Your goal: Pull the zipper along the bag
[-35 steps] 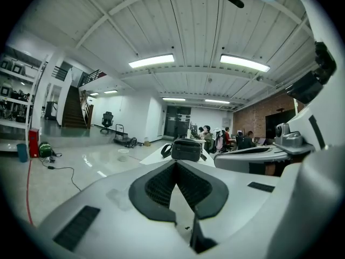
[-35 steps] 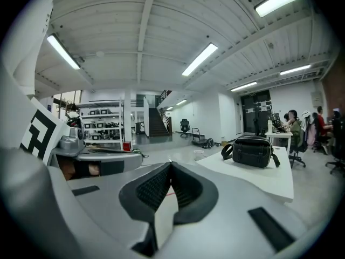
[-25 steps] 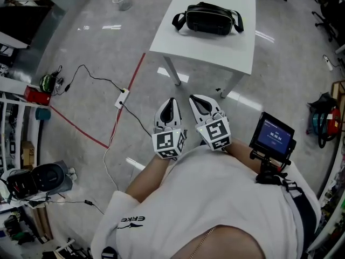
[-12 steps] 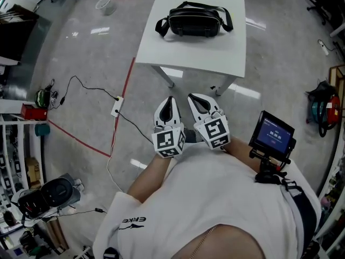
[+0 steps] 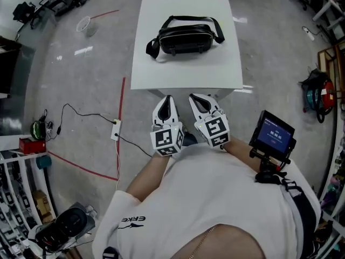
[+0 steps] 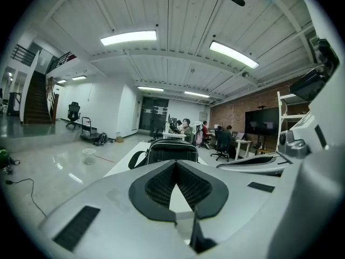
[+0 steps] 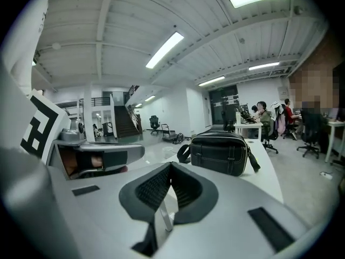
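Black bag (image 5: 186, 38): lies lengthwise across the white table (image 5: 161, 74), about mid-top and well ahead of both grippers. Both gripper views show it upright, straight in front.
Zipper: I take it to run along the bag's top. The pull tab is too small to make out in any view.
Left gripper (image 5: 170, 100): jaws pressed together at the tips, nothing between them. It hangs by the table's near edge.
Right gripper (image 5: 195, 99): likewise clenched on nothing, just beside the left.
Stage: I read this as approach only, with no contact with the bag yet.
Risk, slide: the bag sits loose on a smooth top. If I tug the pull with one gripper and don't pin the bag with the other, I expect the whole bag to drag.
Risk, strap (image 5: 218, 34): it loops out at both ends, so a careless reach could pinch strap instead of tab.
Risk, slip: the tab looks small, and a shallow bite would likely pop off mid-pull.
Risk, shut jaws: arriving closed would only nudge the bag, so I must open first.
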A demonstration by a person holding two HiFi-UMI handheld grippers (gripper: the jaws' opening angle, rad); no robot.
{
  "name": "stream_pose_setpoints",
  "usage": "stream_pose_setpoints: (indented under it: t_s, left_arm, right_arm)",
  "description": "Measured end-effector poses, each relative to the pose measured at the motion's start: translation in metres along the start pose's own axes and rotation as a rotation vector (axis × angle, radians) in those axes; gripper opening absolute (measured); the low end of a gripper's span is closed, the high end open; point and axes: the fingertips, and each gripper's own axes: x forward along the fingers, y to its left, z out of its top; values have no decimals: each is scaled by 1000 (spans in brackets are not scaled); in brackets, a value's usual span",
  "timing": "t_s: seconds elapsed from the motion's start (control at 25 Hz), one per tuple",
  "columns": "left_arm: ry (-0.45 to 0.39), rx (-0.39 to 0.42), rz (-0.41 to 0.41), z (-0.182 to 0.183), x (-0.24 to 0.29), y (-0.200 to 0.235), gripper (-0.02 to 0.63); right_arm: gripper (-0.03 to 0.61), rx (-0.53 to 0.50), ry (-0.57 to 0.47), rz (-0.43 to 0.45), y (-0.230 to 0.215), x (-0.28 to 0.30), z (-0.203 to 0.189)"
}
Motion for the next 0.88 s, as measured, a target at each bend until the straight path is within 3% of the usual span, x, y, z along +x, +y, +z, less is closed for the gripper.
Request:
stream_pose_setpoints:
  t_s: [0.2, 0.56, 0.88]
  left_arm:
    - [8, 1, -95, 11, 38, 54, 3]
    - [32, 13, -224, 13, 88, 38, 3]
    - [38, 10, -286, 14, 117, 33, 2]
  right_arm:
    - [5, 20, 5, -100, 6, 60, 15]
    - [5, 102, 10, -255, -47, 62, 11]
    - [5, 126, 3, -363, -81, 59, 14]
